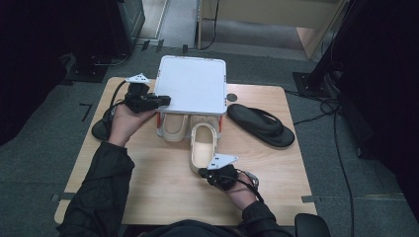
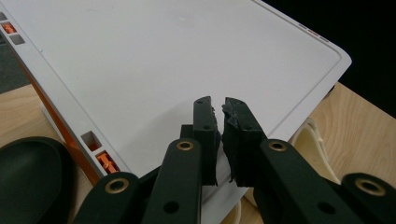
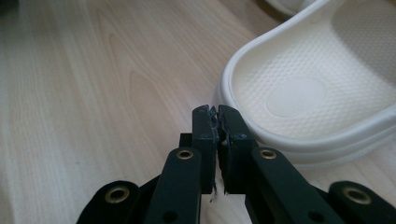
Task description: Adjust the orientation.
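**Closed grippers at the white box and cream slipper**

The white box (image 1: 192,84) stands at the table's (image 1: 158,192) far edge. A cream slipper (image 1: 203,145) lies before it. The left gripper (image 2: 220,122), jaws together, hovers over the lid; the right gripper (image 3: 215,122), closed on nothing, sits at the slipper's heel.

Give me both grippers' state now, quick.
Left gripper: jaws closed, empty, over the white rack top.
Right gripper: jaws closed, empty, beside the cream slipper.

no readable text, labels or numbers

Wooden table (image 1: 163,197) with sandals (image 1: 261,125), box (image 1: 192,84)
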A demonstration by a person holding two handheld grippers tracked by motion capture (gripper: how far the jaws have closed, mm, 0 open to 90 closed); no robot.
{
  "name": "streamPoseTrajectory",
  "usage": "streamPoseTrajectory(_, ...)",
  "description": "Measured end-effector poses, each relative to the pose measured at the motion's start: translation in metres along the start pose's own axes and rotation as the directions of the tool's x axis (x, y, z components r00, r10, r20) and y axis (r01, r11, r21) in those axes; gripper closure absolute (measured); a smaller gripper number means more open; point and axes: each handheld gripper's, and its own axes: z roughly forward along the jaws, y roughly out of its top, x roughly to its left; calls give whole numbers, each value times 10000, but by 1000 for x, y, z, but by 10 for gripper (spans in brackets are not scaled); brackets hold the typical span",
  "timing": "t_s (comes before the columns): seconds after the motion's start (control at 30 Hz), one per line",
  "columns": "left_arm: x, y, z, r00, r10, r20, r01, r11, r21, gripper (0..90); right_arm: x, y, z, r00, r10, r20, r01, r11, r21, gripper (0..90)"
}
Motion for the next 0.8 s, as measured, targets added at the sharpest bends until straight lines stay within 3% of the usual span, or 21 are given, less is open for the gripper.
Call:
streamPoseTrajectory(0.27, 0, 0, 0, 10000, -21, 12, 21, 10000, 2, 842, -19, 10, 1, 9992, 270, 307, -257, 9988, -423, 859)
streamPoseTrajectory(0.53, 1, -1, 0, 10000, -38, 53, 38, 10000, -9, 843, -38, 17, 9, 9982, 545, 268, -531, 9974, -489, 857)
streamPoseTrajectory(0.63, 1, -1, 0, 10000, -57, 54, 58, 10000, -16, 842, -43, 22, 12, 9972, 511, 542, -490, 9980, -404, 853)
streamPoseTrajectory(0.8, 1, -1, 0, 9999, -80, 92, 80, 10000, -36, 842, -54, 25, 15, 9966, 733, 383, -716, 9964, -445, 856)
